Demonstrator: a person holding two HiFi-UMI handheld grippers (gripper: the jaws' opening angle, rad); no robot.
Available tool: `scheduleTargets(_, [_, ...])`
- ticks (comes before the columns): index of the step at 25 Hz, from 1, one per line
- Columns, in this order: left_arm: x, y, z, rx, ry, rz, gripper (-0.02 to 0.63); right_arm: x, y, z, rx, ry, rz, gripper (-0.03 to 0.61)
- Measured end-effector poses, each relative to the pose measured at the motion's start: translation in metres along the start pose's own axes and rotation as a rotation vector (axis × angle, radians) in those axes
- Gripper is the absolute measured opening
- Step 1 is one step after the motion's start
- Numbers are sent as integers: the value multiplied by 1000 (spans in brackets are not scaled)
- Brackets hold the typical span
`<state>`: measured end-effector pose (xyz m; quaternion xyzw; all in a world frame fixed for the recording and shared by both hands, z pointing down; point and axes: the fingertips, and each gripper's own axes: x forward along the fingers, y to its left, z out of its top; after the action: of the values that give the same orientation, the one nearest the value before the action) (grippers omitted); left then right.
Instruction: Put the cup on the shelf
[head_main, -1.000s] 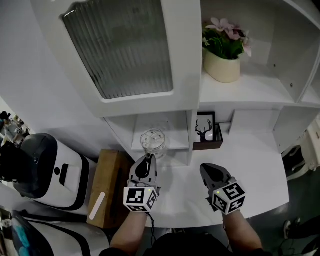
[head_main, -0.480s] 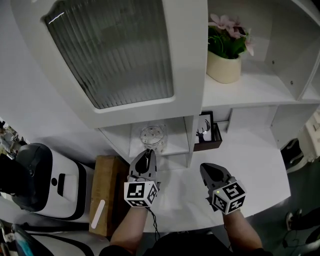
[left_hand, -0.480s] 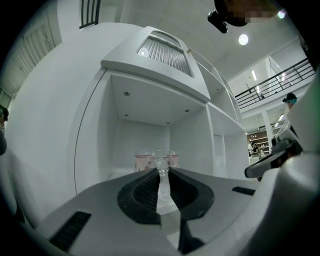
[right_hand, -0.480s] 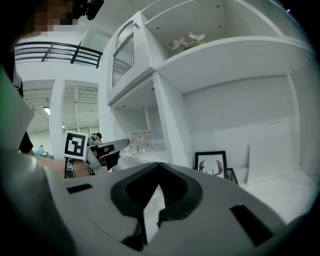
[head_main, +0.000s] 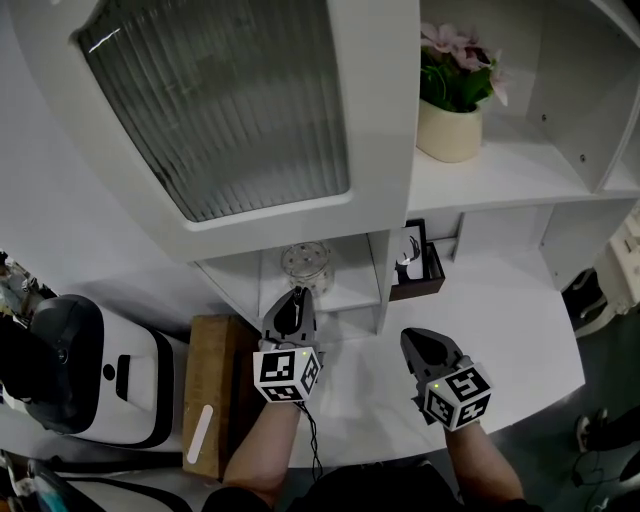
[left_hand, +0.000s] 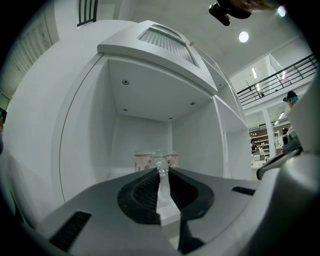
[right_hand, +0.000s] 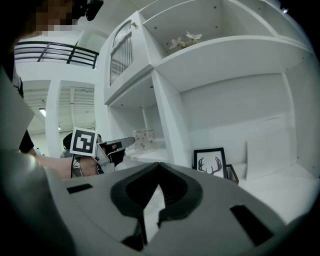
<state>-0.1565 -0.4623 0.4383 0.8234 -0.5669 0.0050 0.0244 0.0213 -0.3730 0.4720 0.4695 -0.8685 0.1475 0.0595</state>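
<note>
Only your view shifted: cup (head_main: 305, 264) sits on shelf (head_main: 347, 288), L claw (head_main: 296, 295) just behind, pressed together (R claw (head_main: 413, 340) too), so looks done.

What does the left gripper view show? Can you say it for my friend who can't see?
A clear glass cup with a pinkish pattern stands inside a white shelf compartment, straight ahead of the left gripper. The gripper's two dark jaws are together and hold nothing.
</note>
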Motion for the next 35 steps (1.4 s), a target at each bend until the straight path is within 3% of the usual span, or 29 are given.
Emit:
scheduleTargets(22, [22,-1,-12,60,73,17,40,-3,-1,0,21,-18,-13,3])
scheduleTargets(35, [15,-5,-17,109,93,35,92,-10,2,-2,26,-15,-6,3])
